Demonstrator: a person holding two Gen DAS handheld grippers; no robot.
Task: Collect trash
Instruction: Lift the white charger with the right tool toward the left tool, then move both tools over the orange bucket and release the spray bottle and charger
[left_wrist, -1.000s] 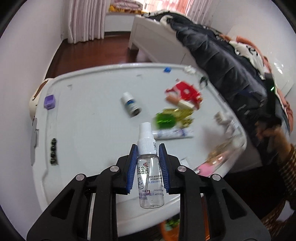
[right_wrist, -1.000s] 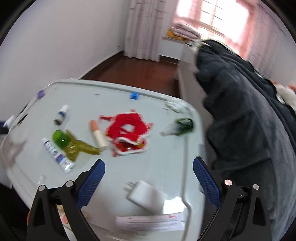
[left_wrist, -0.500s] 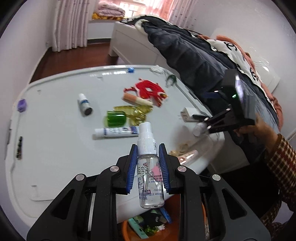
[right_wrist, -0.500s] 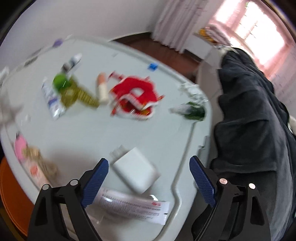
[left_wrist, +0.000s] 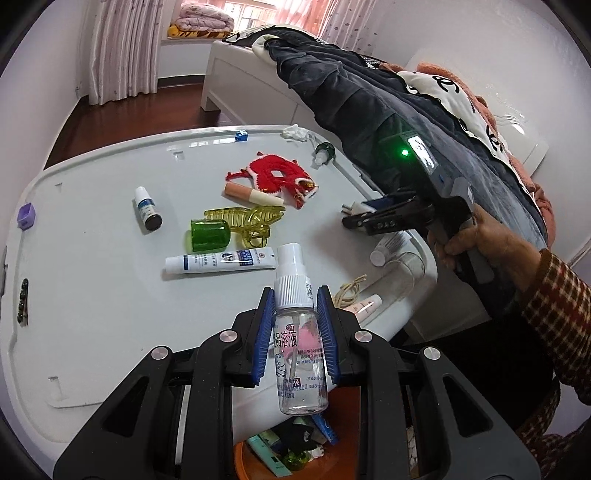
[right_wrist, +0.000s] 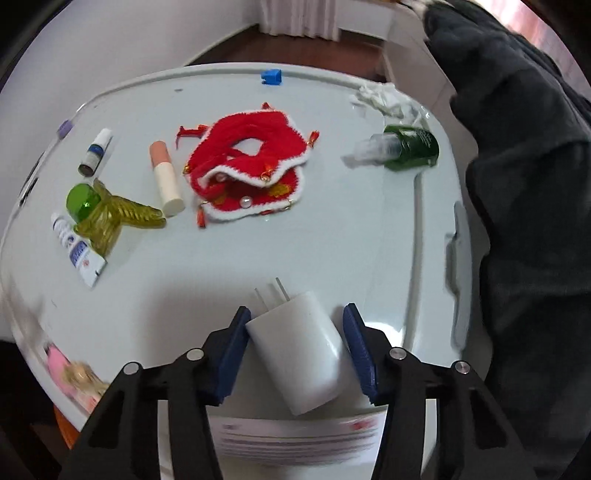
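While my left tongs (left_wrist: 295, 332) clench the spray bottle (left_wrist: 299, 354) over the bin (left_wrist: 258, 458) to drop it, my right tongs (right_wrist: 295, 347) have been closing around the plug (right_wrist: 299, 350) on the table (right_wrist: 351, 229), not yet pinching.

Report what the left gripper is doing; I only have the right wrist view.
Observer: The left gripper is shut on a clear spray bottle with a white cap.
Operator: Say where that bottle hangs.
Observer: Just past the table's near edge, above an orange bin.
Operator: Check inside the bin.
Observer: It already holds trash, including a pale green box and a blue packet.
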